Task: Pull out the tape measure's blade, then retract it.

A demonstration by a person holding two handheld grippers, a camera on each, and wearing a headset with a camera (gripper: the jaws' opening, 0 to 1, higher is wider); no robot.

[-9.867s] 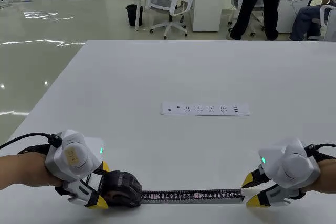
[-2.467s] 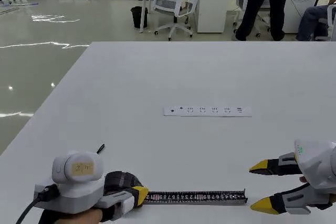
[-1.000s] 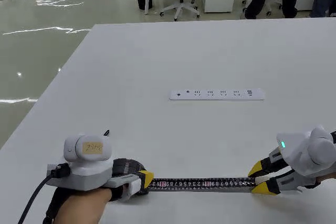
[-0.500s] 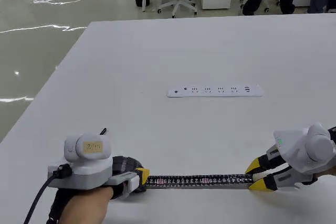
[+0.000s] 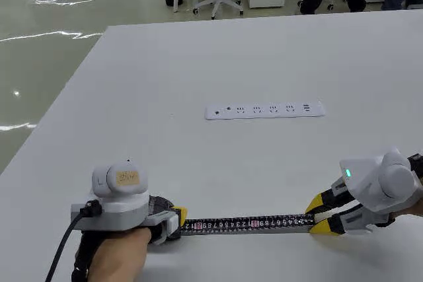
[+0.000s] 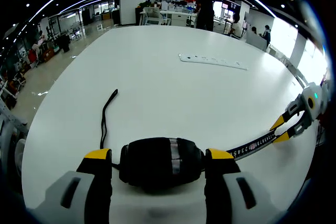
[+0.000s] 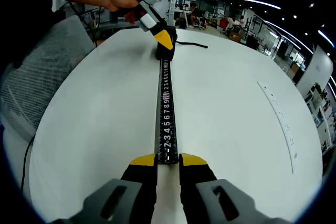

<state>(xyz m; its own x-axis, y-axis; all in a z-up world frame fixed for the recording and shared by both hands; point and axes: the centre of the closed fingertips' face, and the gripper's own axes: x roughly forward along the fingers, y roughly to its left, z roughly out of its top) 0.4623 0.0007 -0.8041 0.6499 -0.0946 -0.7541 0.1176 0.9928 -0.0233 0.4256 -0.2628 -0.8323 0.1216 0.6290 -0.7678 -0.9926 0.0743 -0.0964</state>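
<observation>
A white power strip lies on the white table, well apart at 12 o'clock from the black numbered blade near the front edge. Left gripper clamps the black tape-measure case; right gripper, gaping earlier, now pinches the blade's tip.

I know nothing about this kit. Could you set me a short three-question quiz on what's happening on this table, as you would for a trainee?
1. Fill in: the left gripper clamps the black case of a ____ ____.
2. Pick one: the right gripper holds A) the case, B) the free end of the blade, C) nothing.
3. True or false: the blade is fully wound back into the case.

Key
1. tape measure
2. B
3. False: it lies stretched along the table between the two grippers.
</observation>
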